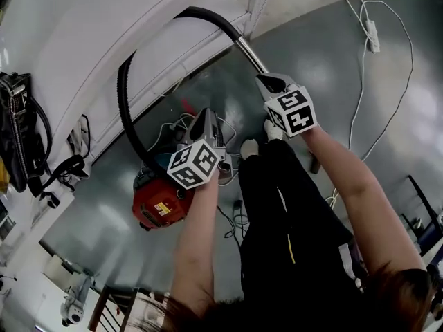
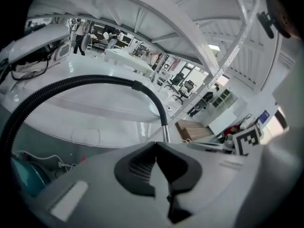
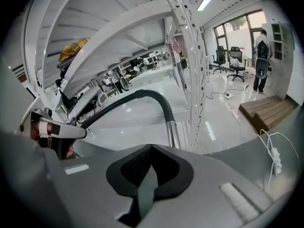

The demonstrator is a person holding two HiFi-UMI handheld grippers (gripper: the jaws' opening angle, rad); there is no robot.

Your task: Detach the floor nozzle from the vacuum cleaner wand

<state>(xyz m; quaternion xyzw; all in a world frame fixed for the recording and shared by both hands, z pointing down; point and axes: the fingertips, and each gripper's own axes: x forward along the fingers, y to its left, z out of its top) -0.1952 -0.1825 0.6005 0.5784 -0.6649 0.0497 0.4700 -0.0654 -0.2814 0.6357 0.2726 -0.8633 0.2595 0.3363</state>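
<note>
Black trousers (image 1: 291, 241) sit closest under the head camera, with both forearms reaching out over them. Left gripper (image 1: 205, 114) points down towards the grey floor (image 1: 311, 43), jaws pressed together, nothing between them. Right gripper (image 1: 267, 83), same story: jaws together and empty (past the tips its own view shows only hose and shiny tube).

That tip sits right at the metal wand (image 1: 249, 52) and covers the wand's lower stretch from above; whether it touches, I can't tell. From the wand's top, the black hose (image 1: 128, 109) loops round and down to the red vacuum canister (image 1: 158, 203), which lies on the floor just beyond the left gripper's marker cube.

And the floor nozzle? Hidden: the right gripper and hand block the place where the wand runs down, beside a white shoe (image 1: 249, 146).

Around it all, a tangle of cables (image 1: 173, 126) lies by the canister, and a white power strip (image 1: 372, 37) trails its cord across the far right. A black bag (image 1: 17, 130) hangs at the left edge. White frame upright (image 3: 187, 56) stands close behind the wand, with a wooden platform (image 3: 266, 110) and office chairs (image 3: 228, 58) further off.
</note>
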